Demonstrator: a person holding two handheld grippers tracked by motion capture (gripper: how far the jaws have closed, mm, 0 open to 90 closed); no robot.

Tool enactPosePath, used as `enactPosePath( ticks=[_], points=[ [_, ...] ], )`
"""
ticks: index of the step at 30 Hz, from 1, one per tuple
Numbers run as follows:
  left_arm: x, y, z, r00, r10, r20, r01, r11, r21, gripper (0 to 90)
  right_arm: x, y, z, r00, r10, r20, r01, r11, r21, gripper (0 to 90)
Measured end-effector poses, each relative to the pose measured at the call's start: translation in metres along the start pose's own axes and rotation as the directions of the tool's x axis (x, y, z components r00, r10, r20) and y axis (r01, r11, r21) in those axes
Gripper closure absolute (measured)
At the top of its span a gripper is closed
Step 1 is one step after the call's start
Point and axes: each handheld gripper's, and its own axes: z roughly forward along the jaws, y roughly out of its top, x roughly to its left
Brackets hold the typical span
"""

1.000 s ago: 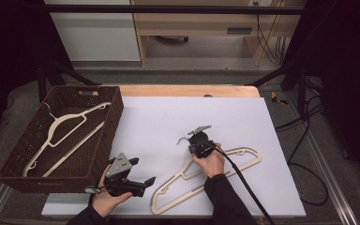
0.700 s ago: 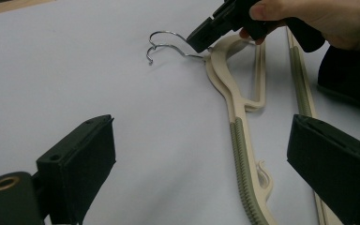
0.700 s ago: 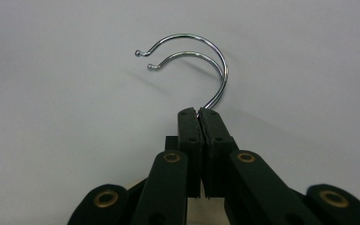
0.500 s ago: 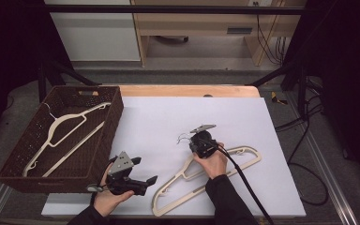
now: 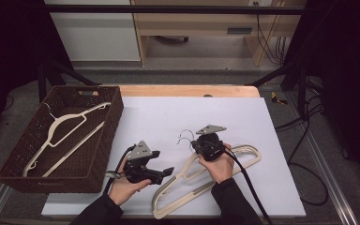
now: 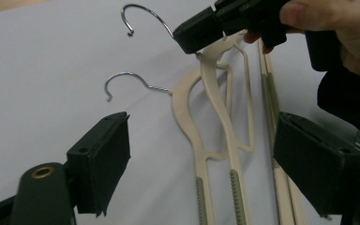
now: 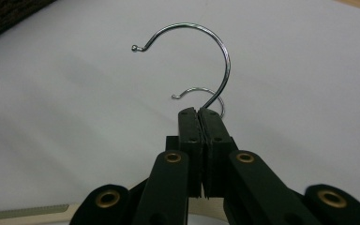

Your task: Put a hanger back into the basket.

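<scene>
White table sheet (image 5: 168, 117) covers most of the bench, w/ a strip of wooden edge (image 5: 183, 90) at the far side. Dark wicker basket (image 5: 103, 154) sits on the left, holding one cream hanger (image 5: 68, 136) lying flat inside.

Centre-right on the sheet: two cream hangers stacked, nearly aligned. The upper hanger (image 5: 236, 154) is tilted up at its neck; the lower hanger (image 6: 190, 122) lies flat on the sheet, its hook (image 6: 122, 82) just beside and below the upper one's hook (image 7: 201, 51).

Right gripper (image 7: 199, 115), in the person's right hand (image 5: 218, 164), has its jaws pressed together on the base of the upper hanger's wire hook, right where wire meets the neck; hook curls up and away past the tips. Same grip shows in the left gripper view, top right.

Left gripper (image 5: 161, 172), in the left hand (image 5: 124, 185), hovers near the hangers' lower end, just right of the basket's near corner. Its jaws have just been closing a bit but stand well apart, nothing pinched; the hangers' shoulders lie beyond the gap, not touched.
</scene>
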Motion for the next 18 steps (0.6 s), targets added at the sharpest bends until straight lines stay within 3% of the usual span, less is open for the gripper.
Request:
enactPosePath(
  ticks=[5, 8, 18],
  points=[
    [-0.006, 0.007, 0.023, 0.9994, -0.003, 0.034, 0.002, 0.9994, 0.035, 23.9, 0.001, 0.001, -0.007, 1.0000, -0.001, -0.007, 0.001, 1.000, -0.018, 89.0],
    [-0.006, 0.010, 0.038, 0.9970, -0.037, 0.069, 0.034, 0.9981, 0.051, 28.3, 0.002, 0.001, -0.012, 0.9999, -0.009, -0.012, 0.009, 0.999, -0.036, 89.0],
    [-0.010, 0.013, 0.072, 0.9896, -0.073, 0.124, 0.061, 0.9932, 0.099, 54.1, 0.005, 0.000, -0.023, 0.9997, -0.020, -0.016, 0.018, 0.997, -0.076, 88.9]
  ],
)
